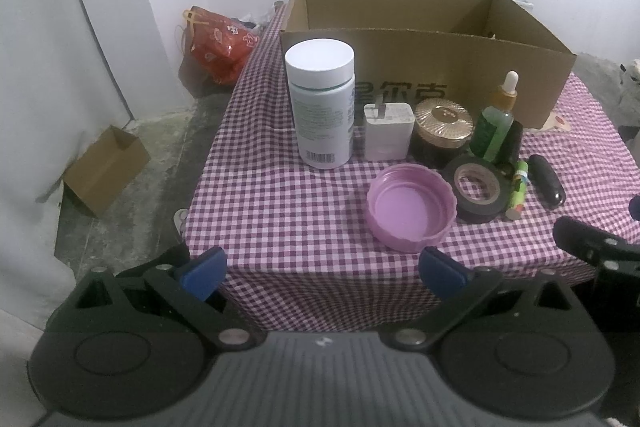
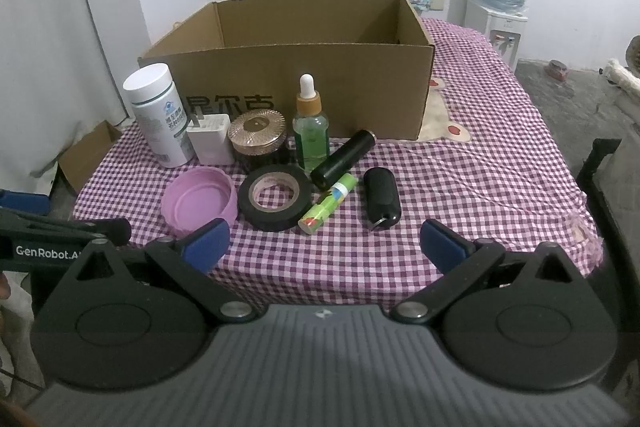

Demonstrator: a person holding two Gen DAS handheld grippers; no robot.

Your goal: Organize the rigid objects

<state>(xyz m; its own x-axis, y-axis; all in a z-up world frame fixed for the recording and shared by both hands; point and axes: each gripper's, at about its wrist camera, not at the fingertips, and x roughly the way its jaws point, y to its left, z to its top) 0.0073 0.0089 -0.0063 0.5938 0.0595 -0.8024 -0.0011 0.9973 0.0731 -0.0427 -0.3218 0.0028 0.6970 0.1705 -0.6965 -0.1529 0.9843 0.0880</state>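
The left tongs [image 1: 322,273] hang spread wide with nothing between them, short of the desk [image 1: 280,211] edge. The right tongs [image 2: 324,245] are likewise spread and bare, just before the pink lid [image 2: 199,201] and black tape roll [image 2: 275,197]. Behind these, the white bottle [image 2: 158,115], charger [image 2: 211,139], gold-lidded jar [image 2: 258,137] and green dropper bottle [image 2: 311,133] stand in front of the open cardboard box [image 2: 320,83].
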